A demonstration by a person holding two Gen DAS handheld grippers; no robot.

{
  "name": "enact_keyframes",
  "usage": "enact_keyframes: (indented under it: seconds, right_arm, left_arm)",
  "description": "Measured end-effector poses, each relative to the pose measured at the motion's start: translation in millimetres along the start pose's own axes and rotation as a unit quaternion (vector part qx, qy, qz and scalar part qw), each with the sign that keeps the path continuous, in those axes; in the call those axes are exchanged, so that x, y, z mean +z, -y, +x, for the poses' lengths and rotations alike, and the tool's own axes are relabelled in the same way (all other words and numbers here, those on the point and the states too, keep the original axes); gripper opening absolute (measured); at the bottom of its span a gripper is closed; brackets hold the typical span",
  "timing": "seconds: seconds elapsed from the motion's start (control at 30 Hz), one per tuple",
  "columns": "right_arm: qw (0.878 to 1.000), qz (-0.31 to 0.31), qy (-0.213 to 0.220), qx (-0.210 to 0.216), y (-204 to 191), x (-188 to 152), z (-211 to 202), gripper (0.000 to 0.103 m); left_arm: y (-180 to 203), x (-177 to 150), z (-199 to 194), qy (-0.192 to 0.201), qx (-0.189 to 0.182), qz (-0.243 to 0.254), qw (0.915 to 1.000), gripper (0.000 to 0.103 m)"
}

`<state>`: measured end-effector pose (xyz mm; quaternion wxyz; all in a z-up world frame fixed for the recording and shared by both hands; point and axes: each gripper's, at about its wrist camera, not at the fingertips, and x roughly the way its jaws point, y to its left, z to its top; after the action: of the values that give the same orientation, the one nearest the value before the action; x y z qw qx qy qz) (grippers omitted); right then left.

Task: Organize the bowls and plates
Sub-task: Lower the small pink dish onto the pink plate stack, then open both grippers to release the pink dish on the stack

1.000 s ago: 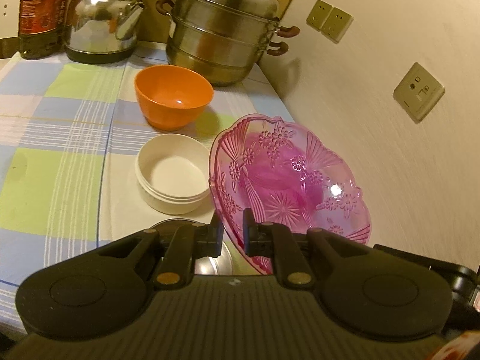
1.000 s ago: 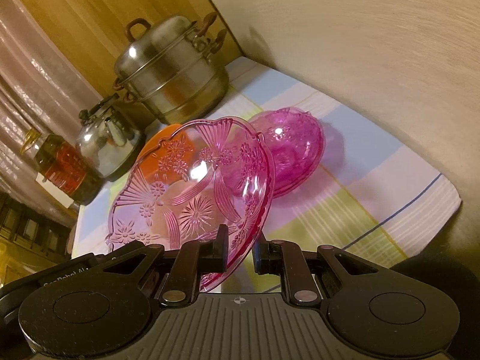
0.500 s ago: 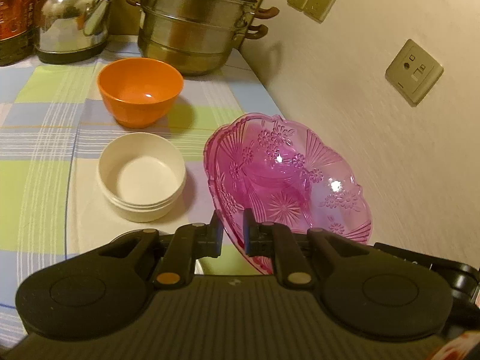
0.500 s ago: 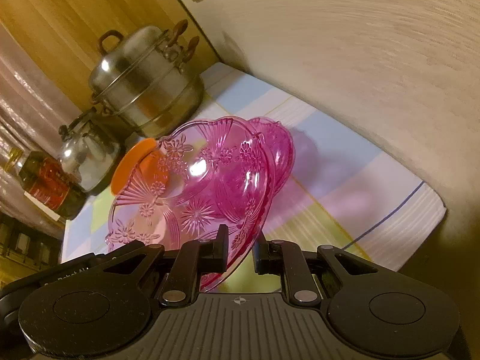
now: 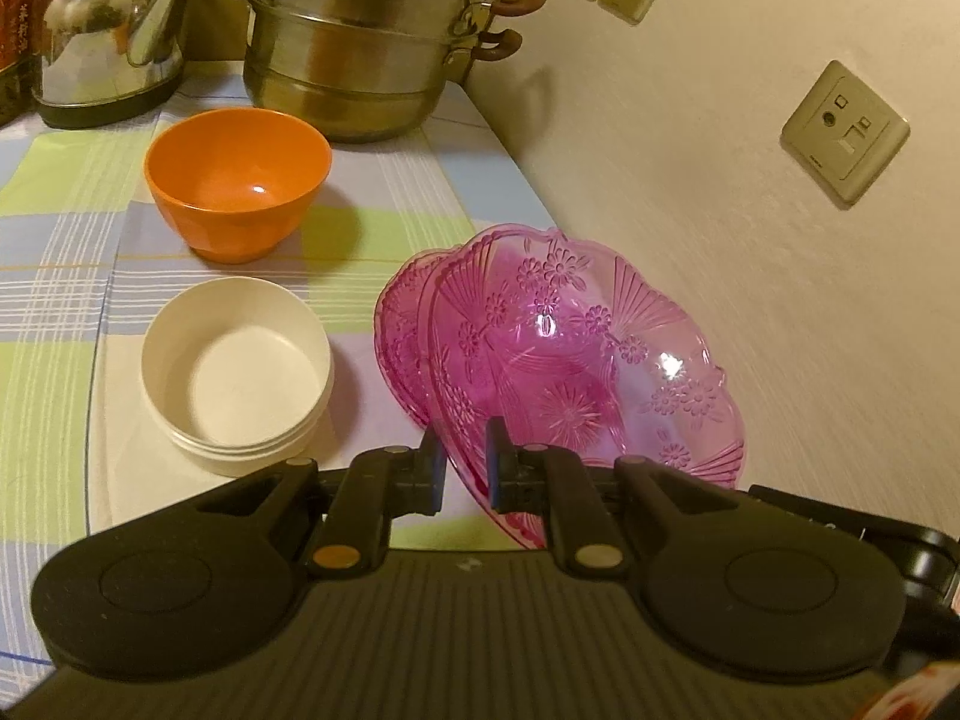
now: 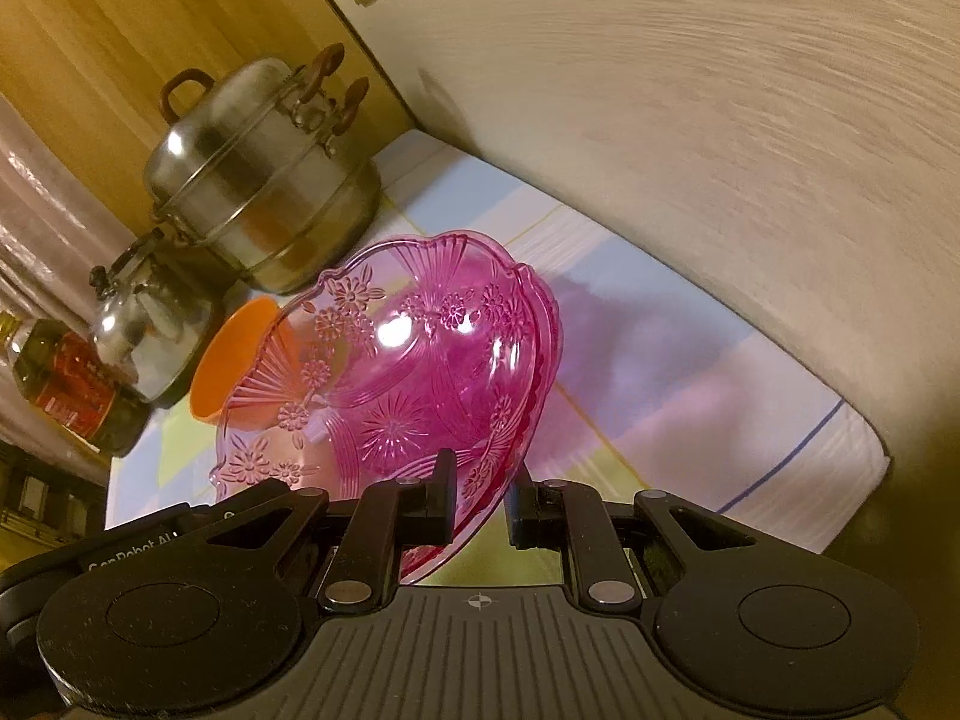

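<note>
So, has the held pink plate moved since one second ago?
Yes. In the right wrist view the held pink plate has closed on the second pink plate lying on the cloth, now covering nearly all of it.

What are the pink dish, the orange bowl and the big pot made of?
Pink dish: see-through with moulded flowers, glass or clear plastic. Orange bowl: opaque, smooth, slightly glossy, probably plastic. Big pot: shiny brushed metal, likely stainless steel.

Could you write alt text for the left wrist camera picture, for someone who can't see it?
A handheld left gripper is clamped on the rim of a tilted pink glass plate, with a second pink plate just behind it. On the checked tablecloth beyond sit a white bowl, an orange bowl, a steel steamer pot and a kettle.
</note>
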<state>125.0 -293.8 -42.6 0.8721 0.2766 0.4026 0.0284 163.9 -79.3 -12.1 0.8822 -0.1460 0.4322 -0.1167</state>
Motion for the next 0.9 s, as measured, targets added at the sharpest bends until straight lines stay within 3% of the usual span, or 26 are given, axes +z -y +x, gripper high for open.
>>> enact_keyframes:
  seconds: [0.9]
  right_arm:
    - [0.998,-0.035,-0.039,-0.024,7.0,47.6,82.3,0.016]
  left_arm:
    - [-15.3,28.9,77.8,-0.044,0.011,-0.049,0.9978,0.013]
